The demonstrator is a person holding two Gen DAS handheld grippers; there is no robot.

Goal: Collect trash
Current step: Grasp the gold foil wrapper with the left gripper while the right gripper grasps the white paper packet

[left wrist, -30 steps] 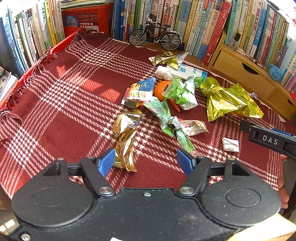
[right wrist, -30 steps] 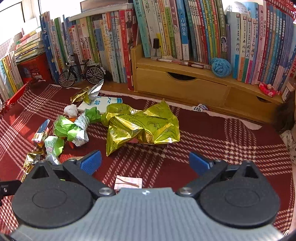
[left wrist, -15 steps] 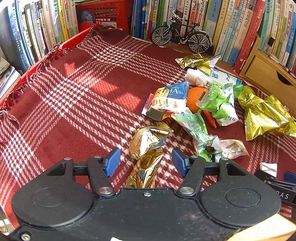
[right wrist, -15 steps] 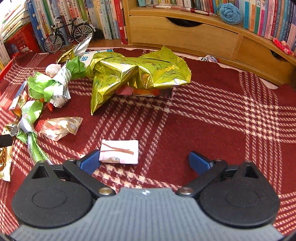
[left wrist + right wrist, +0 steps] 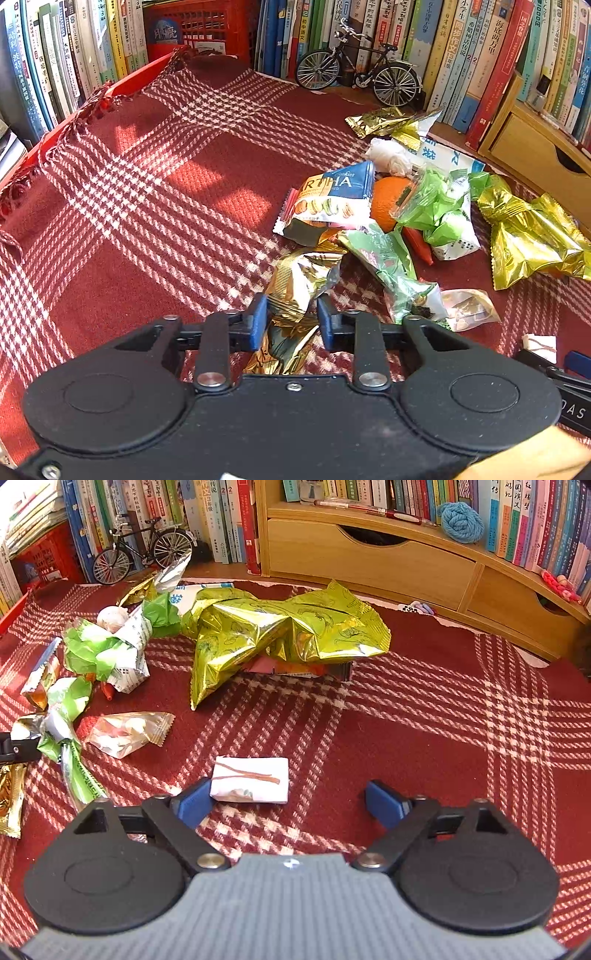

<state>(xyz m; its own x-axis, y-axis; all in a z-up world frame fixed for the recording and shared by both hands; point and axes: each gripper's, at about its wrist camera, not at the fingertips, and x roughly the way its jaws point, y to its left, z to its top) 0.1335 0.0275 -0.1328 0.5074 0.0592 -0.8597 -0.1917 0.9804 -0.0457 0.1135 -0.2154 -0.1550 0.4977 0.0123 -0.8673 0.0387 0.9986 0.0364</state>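
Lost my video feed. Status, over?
Left gripper closing on gold wrapper. Right gripper open, closing around white packet. Nothing in the way.

Black left gripper (image 5: 290, 315), grey ribbed right gripper (image 5: 286, 801), blue-padded fingers (image 5: 192, 805).

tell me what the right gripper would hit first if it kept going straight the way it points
Probably the small white packet lying between the right gripper's open fingers, beside the left pad; beneath it the red plaid cloth.

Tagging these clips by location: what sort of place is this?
Probably a home study or reading corner: rows of upright books, a wooden drawer organizer and a model bicycle behind a red plaid cloth strewn with snack wrappers.
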